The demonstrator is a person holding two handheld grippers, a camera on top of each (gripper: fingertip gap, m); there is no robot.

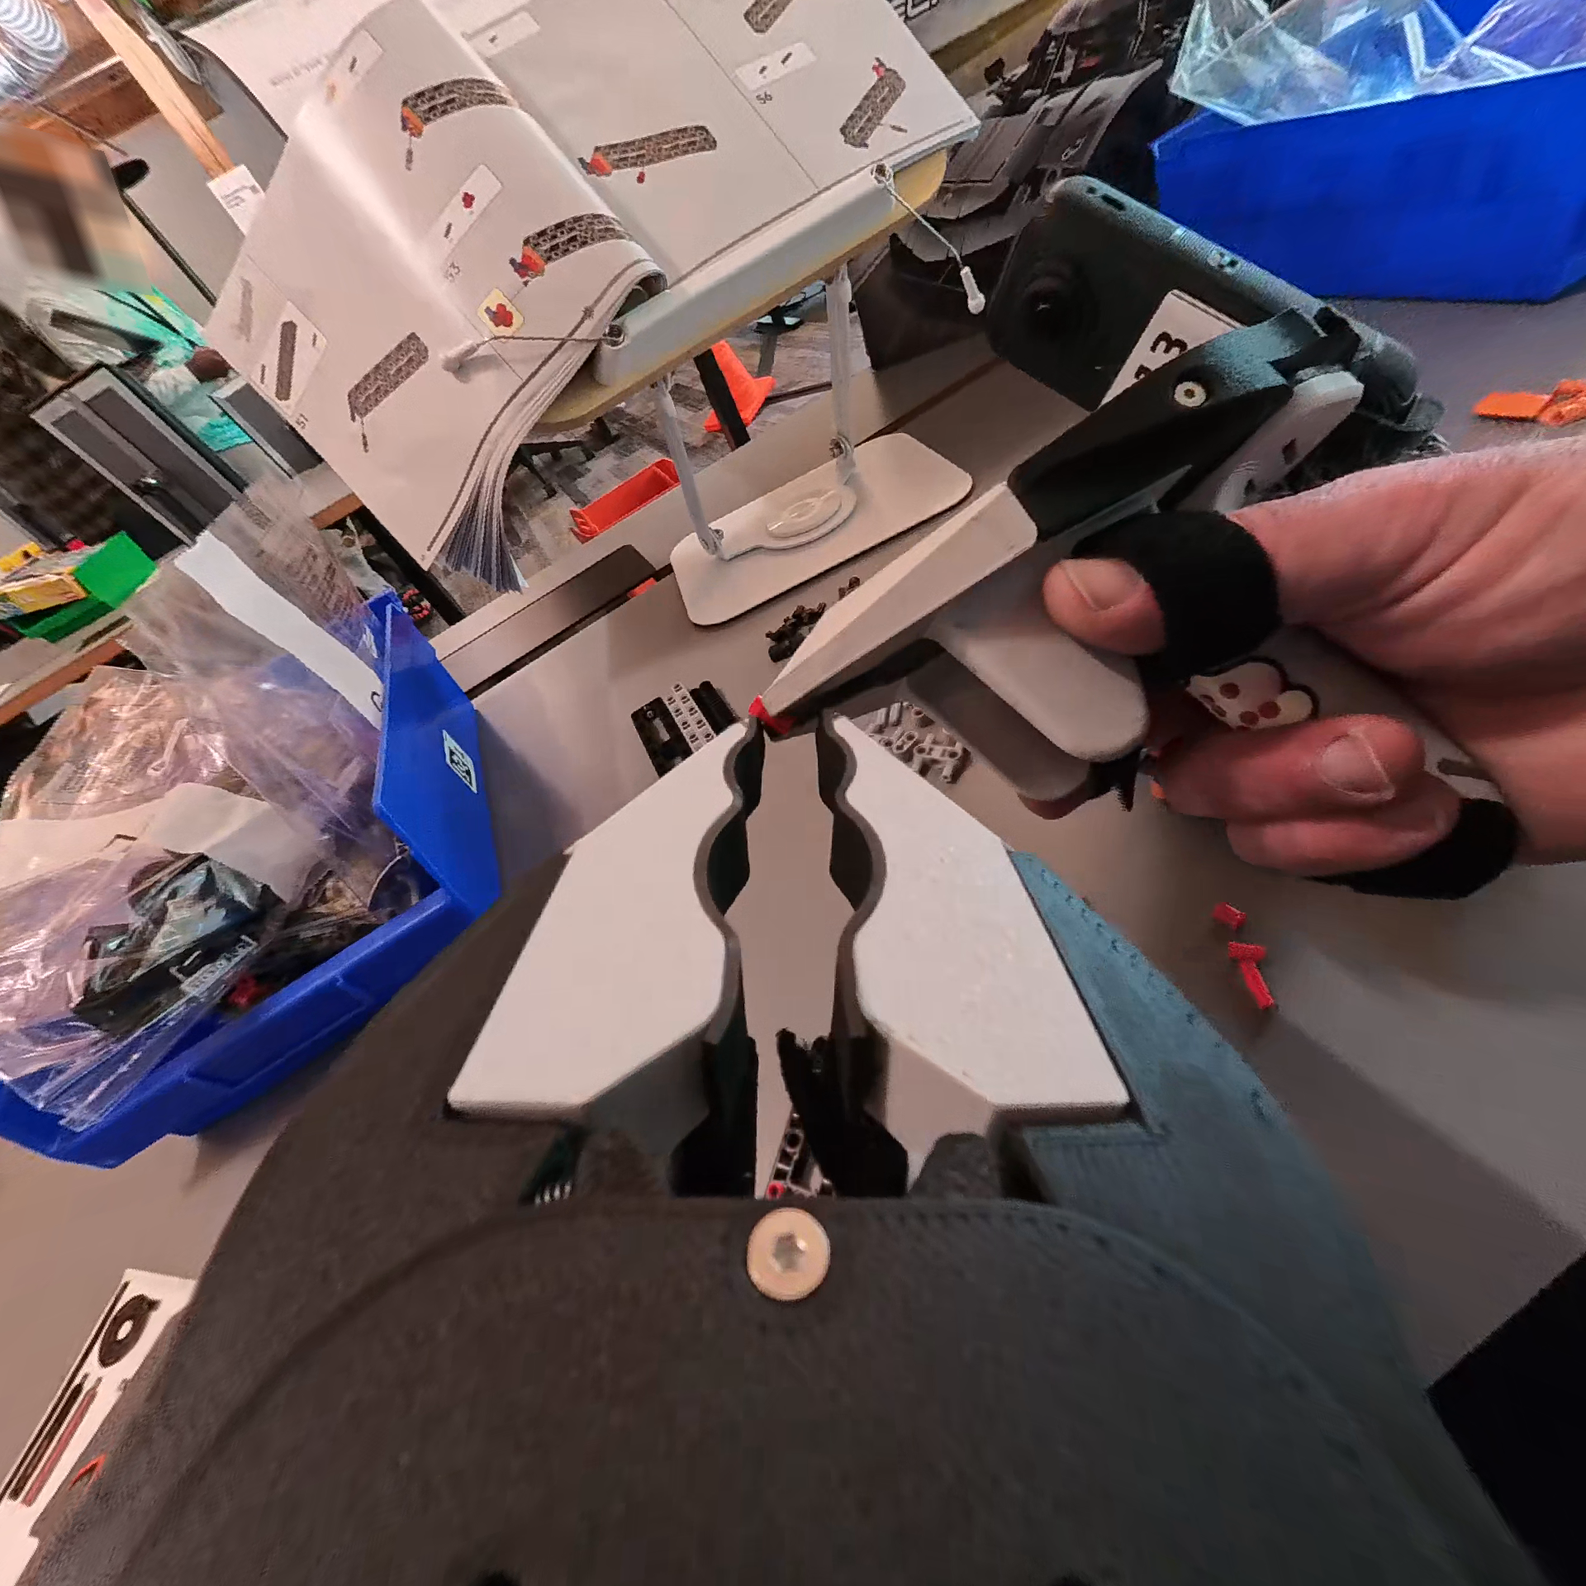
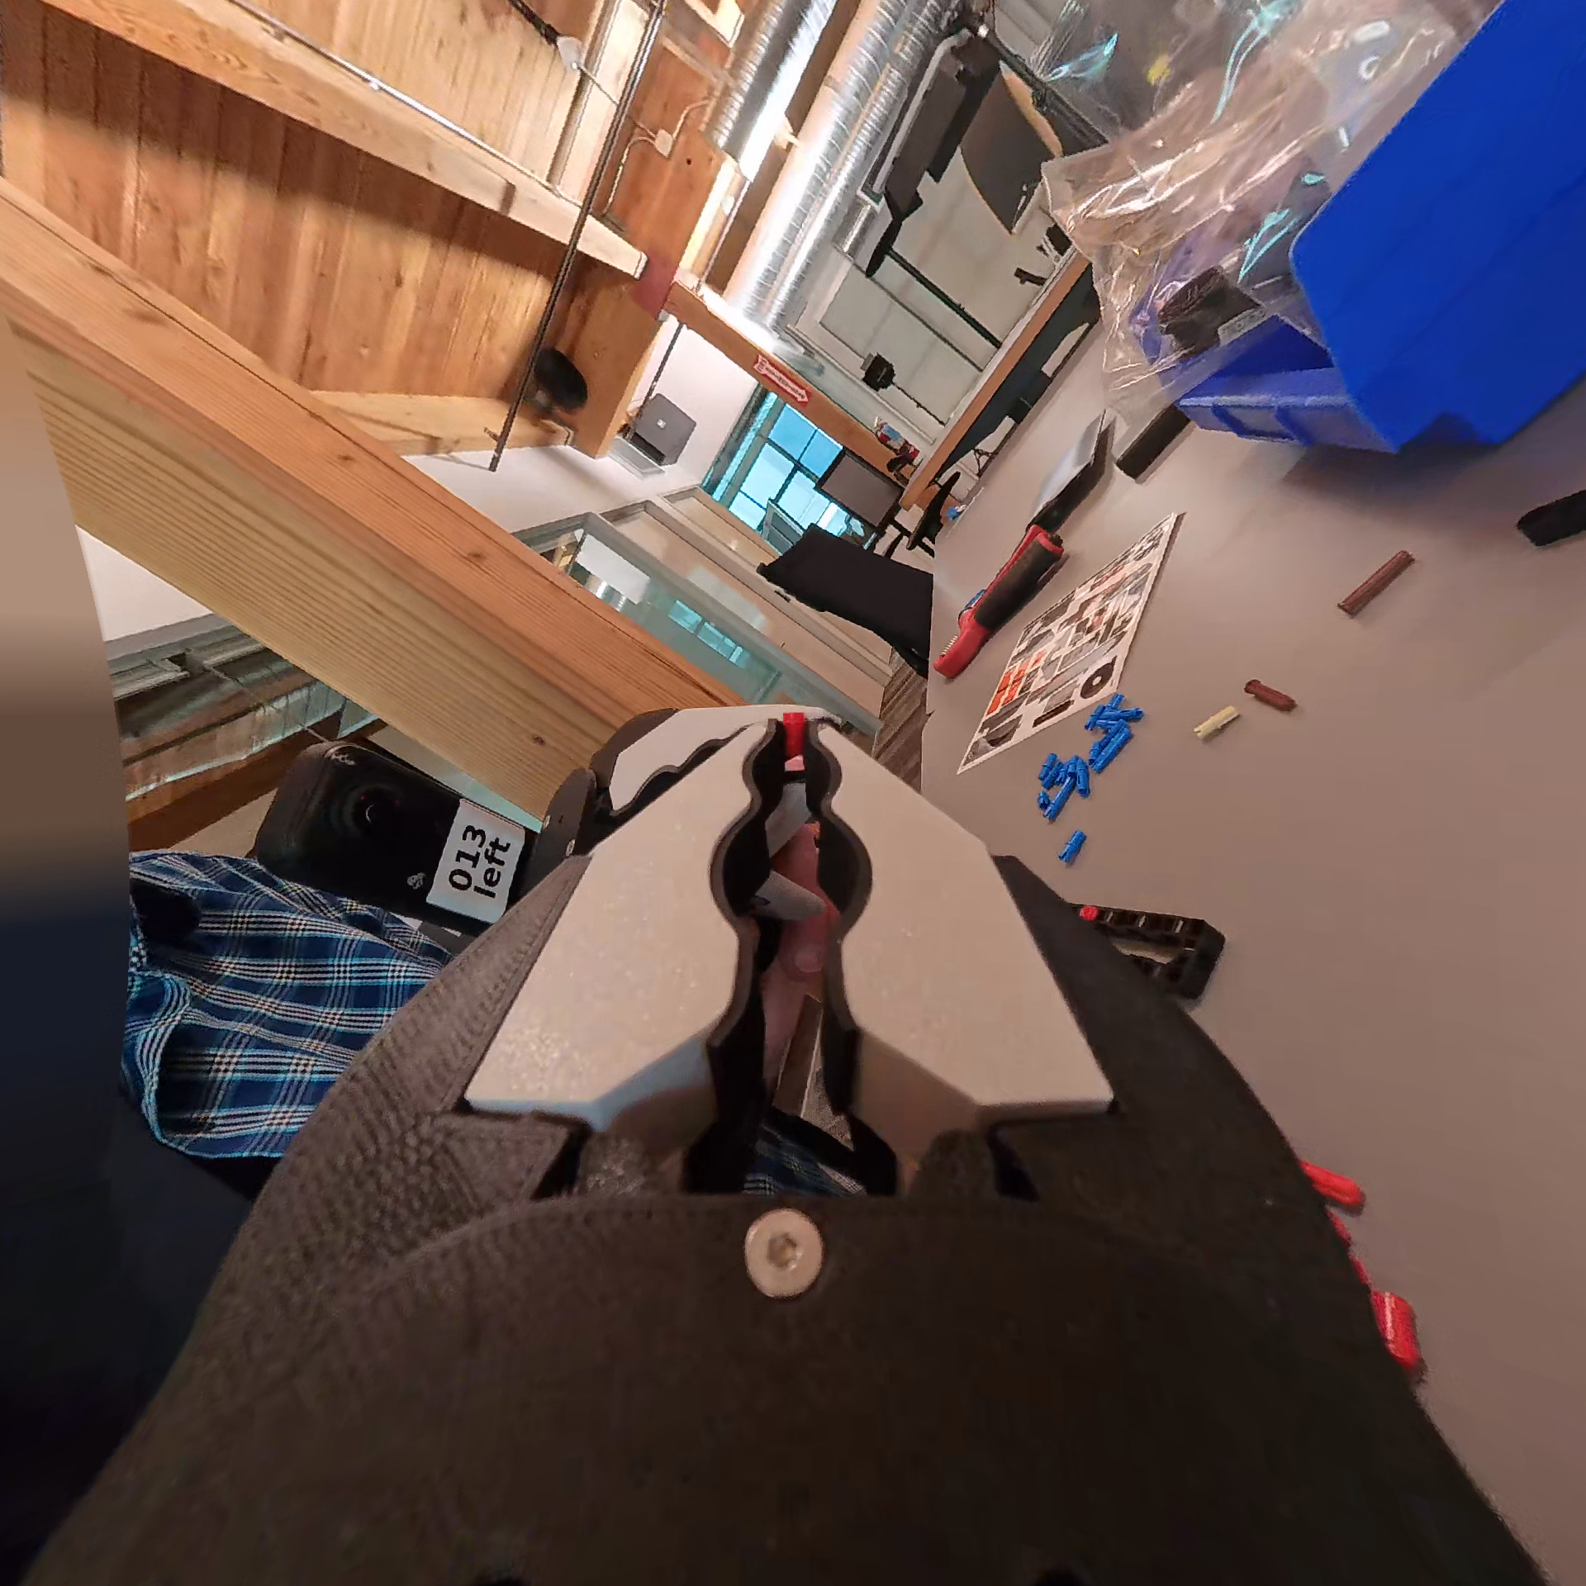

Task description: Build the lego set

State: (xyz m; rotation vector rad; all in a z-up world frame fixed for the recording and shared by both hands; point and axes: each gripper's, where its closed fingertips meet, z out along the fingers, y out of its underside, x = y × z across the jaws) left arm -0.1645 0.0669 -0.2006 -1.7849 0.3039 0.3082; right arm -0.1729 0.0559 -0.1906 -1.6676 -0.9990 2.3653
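My right gripper is shut on a small red pin whose end pokes out past the fingertips. In the left wrist view the right gripper comes in from the right, held by a hand, and its red pin touches the tip of my left gripper's left finger. My left gripper is open a narrow gap, with nothing between the fingers. It hovers above the grey table. A black Lego beam lies on the table just beyond both tips.
An instruction booklet stands on a holder behind. A blue bin of bagged parts is left, another blue bin right. Loose red pins, grey connectors, blue pins, a sticker sheet and a black beam lie about. Both grippers' tips are close together, under 4 cm apart. Both grippers' tips are roughly 25 cm from the black Lego beam.
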